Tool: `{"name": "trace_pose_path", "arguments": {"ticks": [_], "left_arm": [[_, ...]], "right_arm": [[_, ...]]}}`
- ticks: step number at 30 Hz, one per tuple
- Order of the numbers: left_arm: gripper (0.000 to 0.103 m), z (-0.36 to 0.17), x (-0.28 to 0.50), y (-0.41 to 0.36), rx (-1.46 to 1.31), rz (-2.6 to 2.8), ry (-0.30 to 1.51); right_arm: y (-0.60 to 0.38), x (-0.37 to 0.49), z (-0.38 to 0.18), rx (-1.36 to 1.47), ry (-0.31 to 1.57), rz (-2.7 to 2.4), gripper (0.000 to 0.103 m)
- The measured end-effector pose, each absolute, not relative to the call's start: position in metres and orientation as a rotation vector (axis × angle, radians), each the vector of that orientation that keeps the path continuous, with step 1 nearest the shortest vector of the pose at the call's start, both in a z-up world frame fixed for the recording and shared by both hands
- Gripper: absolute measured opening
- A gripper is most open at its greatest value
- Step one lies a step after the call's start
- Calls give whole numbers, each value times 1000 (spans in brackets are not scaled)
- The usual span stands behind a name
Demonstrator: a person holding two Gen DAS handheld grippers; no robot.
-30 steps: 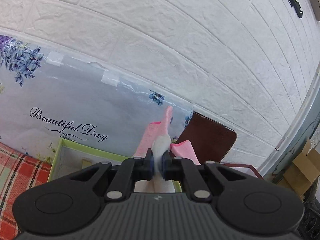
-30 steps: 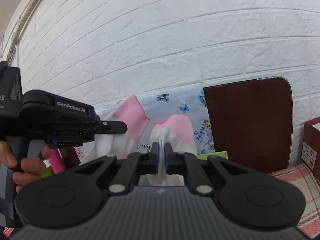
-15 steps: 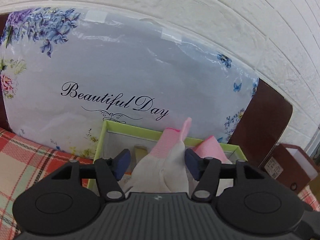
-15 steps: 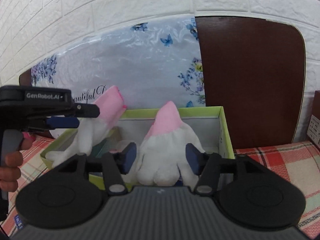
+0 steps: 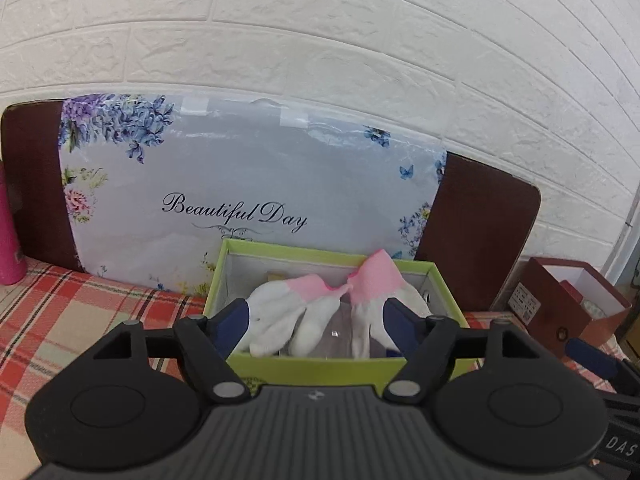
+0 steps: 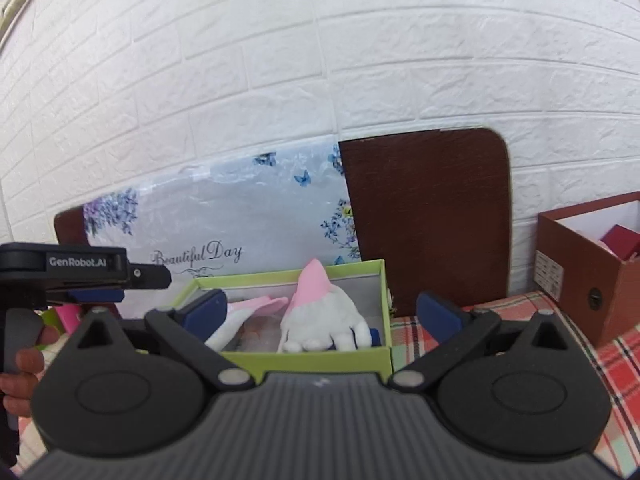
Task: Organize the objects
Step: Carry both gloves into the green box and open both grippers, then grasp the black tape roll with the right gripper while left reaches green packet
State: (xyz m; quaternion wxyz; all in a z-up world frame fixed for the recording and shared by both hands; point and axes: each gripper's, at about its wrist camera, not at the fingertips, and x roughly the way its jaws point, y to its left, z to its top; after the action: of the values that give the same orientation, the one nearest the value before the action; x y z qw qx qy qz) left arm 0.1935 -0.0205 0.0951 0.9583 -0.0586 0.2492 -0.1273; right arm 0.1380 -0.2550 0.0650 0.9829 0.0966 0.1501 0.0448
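1. Releasing the pair: the left gripper [image 5: 316, 322] and the right gripper [image 6: 338, 312] both stand with jaws apart, having just been opening; no pad presses on cloth.
2. Both gloves lie inside the green box [image 5: 340, 368], the left glove [image 5: 280, 320] flat, the right glove [image 6: 324, 320] with its pink cuff propped up against the far wall.
3. To finish this step well, I judge each gripper should draw straight back and slightly up, keeping the pads clear of the glove fingers draped near the front rim.
4. Count: two gloves, two grippers, one green box, one brown box [image 6: 588, 264], one floral bag [image 5: 248, 200], one pink bottle [image 5: 10, 240].
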Motion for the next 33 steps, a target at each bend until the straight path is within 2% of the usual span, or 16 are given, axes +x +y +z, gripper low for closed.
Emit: {"name": "trace_pose_path", "arguments": {"ticks": [4,13,33], "left_arm": [[81,90,149,-27,-77,-274,514],[81,63,76,-39,-24,-315,556],[81,8,37,5,-101,-222,657]], "right_arm": [[-259,88,70,203,287,95,103],[-259,13,60,156,301,67,103],[-231,-14,15,97,471,78,103]]}}
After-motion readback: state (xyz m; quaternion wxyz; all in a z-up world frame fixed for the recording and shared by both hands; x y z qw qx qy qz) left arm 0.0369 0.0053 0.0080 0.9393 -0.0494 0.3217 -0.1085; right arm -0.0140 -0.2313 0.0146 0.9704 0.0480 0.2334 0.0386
